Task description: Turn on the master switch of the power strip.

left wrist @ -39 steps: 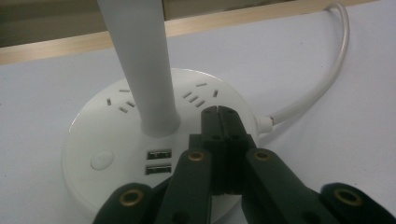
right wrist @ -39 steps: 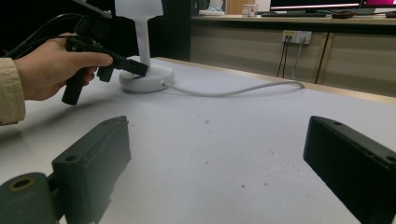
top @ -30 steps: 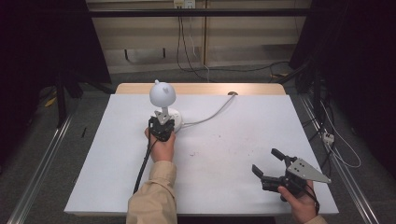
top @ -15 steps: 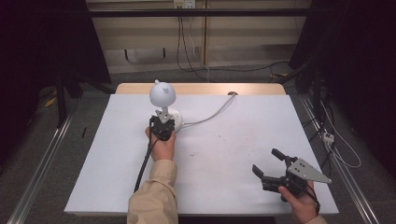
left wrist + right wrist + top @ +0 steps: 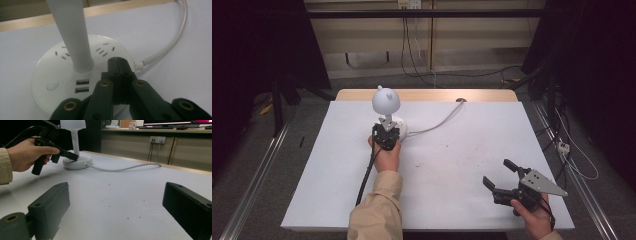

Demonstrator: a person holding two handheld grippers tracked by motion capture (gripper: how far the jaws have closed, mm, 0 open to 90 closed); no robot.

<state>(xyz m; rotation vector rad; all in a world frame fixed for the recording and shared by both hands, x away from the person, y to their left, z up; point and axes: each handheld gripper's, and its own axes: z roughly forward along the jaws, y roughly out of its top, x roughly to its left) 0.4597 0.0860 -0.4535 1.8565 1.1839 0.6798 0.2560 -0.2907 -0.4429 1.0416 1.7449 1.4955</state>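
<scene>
White plastic desk lamp (image 5: 386,107) with a round flat base and a globe-shaped head: upright toward the far middle-left of the white table (image 5: 452,170), near the strip of bare wood along the far edge. Base (image 5: 62,77) dotted with socket slots, two USB ports (image 5: 82,85) on the near side and a round button (image 5: 52,85) beside them. Straight white stem (image 5: 72,35) rising from the middle of the base.

Left gripper (image 5: 117,63) with jaws pressed fully together, nothing between them, tips over the base's right rim and seemingly resting on it, just right of the stem and above the USB ports. From the right gripper view, the same black tips (image 5: 73,157) against the top of the base. Black cable (image 5: 367,172) trailing from that gripper back along the beige sleeve (image 5: 374,210).

White power cord (image 5: 437,122) leaving the base's right side, curving across the table to a hole at the far edge.

Right gripper (image 5: 502,177) well apart, low over the near right corner, jaws spread wide and holding nothing, grey three-cornered plate (image 5: 542,182) on top. Bare table with a few small dark specks (image 5: 128,218) between lamp and that gripper; nothing in the way.

Beyond the table, cables (image 5: 412,40) hanging from a wall socket, dark curtains at both sides.
</scene>
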